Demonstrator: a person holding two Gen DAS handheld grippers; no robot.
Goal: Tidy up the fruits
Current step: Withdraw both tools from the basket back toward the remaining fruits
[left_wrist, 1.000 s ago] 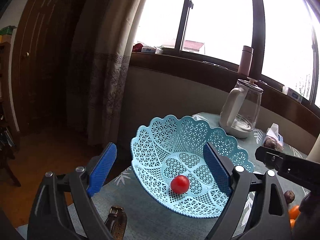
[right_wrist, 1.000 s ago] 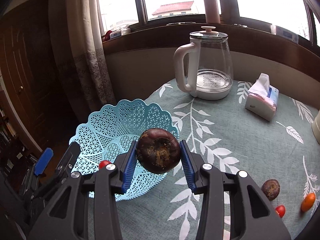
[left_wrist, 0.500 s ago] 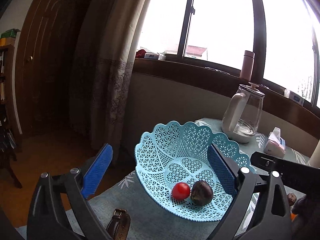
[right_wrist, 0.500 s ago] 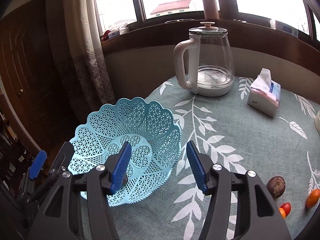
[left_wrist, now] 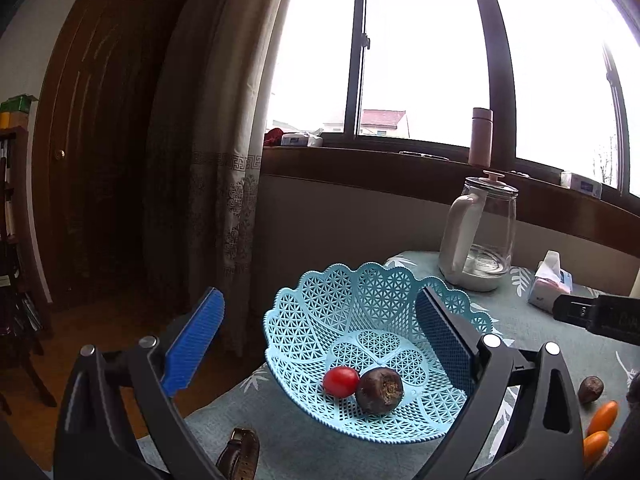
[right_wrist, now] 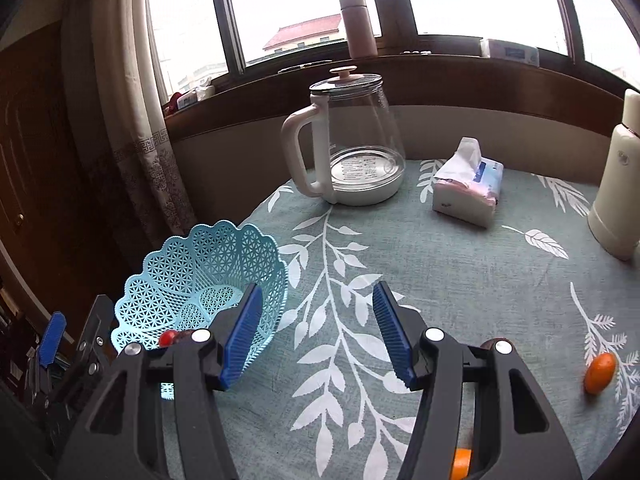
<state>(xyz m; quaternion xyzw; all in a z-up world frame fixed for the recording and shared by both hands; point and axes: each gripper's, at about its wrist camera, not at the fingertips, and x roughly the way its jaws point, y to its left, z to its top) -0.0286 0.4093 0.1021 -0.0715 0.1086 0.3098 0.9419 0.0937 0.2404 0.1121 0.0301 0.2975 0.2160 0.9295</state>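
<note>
A light blue lattice basket (left_wrist: 312, 320) (right_wrist: 192, 264) sits at the table's left edge. Inside lie a red cherry tomato (left_wrist: 340, 381) (right_wrist: 168, 337) and a dark brown round fruit (left_wrist: 379, 390), touching each other. My left gripper (left_wrist: 320, 340) is open, its blue pads straddling the basket. My right gripper (right_wrist: 318, 332) is open and empty above the tablecloth, right of the basket. On the cloth lie another brown fruit (left_wrist: 591, 389) and orange kumquats (left_wrist: 602, 417) (right_wrist: 599, 367). A further kumquat (right_wrist: 460, 463) peeks from under my right gripper's frame.
A glass kettle (right_wrist: 352, 140) with a white handle stands at the back, a tissue pack (right_wrist: 468, 188) to its right and a cream flask (right_wrist: 618, 196) at far right. A watch strap (left_wrist: 240, 456) lies at the near edge. The table edge runs just left of the basket.
My right gripper opened and dropped the dark brown fruit into the basket beside the tomato, then drew back to the right over the cloth. The left gripper stayed open by the basket.
</note>
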